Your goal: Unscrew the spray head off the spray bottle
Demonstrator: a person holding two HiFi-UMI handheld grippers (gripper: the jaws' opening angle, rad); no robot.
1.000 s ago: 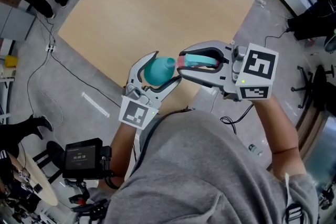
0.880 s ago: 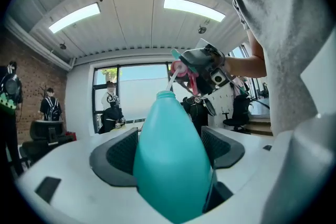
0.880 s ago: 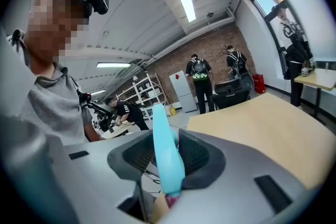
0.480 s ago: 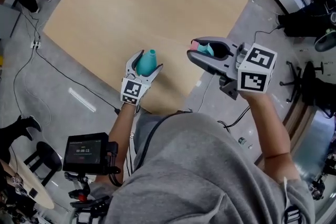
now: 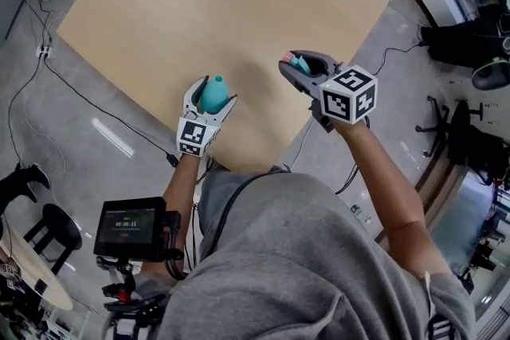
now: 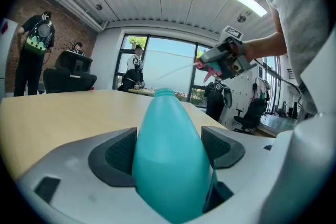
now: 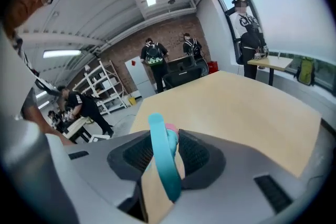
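We grip the teal spray bottle (image 6: pixel 169 149) in the left gripper (image 5: pixel 210 92), jaws wide round it, over the worktop (image 5: pixel 223 4) nr its edge. Right gripper (image 5: pixel 300 64), jaws narrower, pinches the spray head (image 7: pixel 164 165), well apart.

No text, brand or number is legible on any item. The marker cube (image 5: pixel 349 95) behind the jaws of the right gripper (image 5: pixel 293 61) carries black-and-white square code patterns, without letters. The left gripper (image 5: pixel 209 88) bears a like pattern on its rear face. The small screen (image 5: pixel 131 227) below and left of the left gripper shows light characters, too small to read.
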